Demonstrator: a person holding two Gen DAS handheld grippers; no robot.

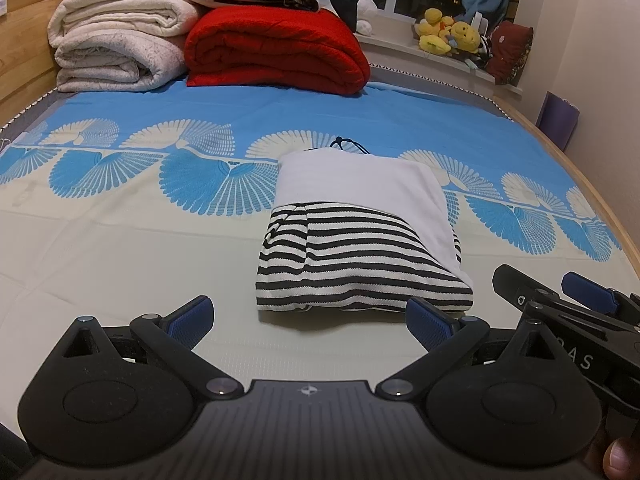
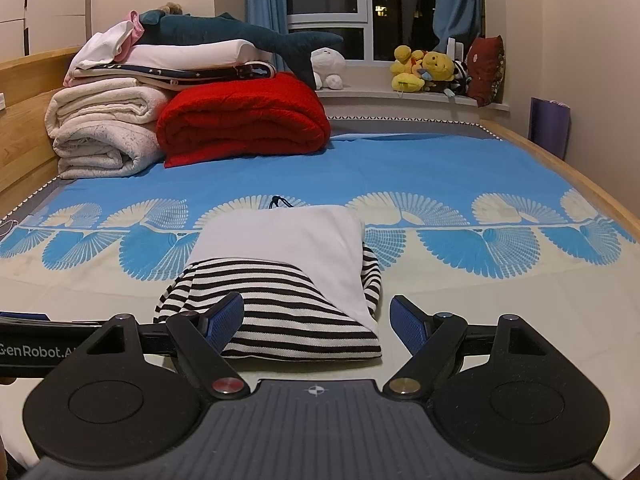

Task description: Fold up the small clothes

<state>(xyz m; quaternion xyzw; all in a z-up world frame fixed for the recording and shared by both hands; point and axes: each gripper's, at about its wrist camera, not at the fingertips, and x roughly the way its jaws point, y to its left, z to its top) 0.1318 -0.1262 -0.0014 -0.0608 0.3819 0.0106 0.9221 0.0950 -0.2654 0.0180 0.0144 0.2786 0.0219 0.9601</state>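
Note:
A folded black-and-white striped garment (image 1: 352,268) lies on the bed, with a folded white piece (image 1: 360,188) on its far half and a dark drawstring (image 1: 346,146) poking out behind. My left gripper (image 1: 310,320) is open and empty, just in front of the bundle's near edge. My right gripper (image 2: 318,322) is open and empty too, right at the bundle (image 2: 280,312), which shows between its fingers. The right gripper also shows at the right of the left wrist view (image 1: 560,300).
The bed sheet (image 1: 120,248) is cream near me and blue farther off. Folded white blankets (image 1: 116,48) and a red blanket (image 1: 276,48) are stacked at the far left with a plush shark (image 2: 240,34). Plush toys (image 2: 432,68) sit on the windowsill. A wooden bed rim (image 1: 600,200) runs along the right.

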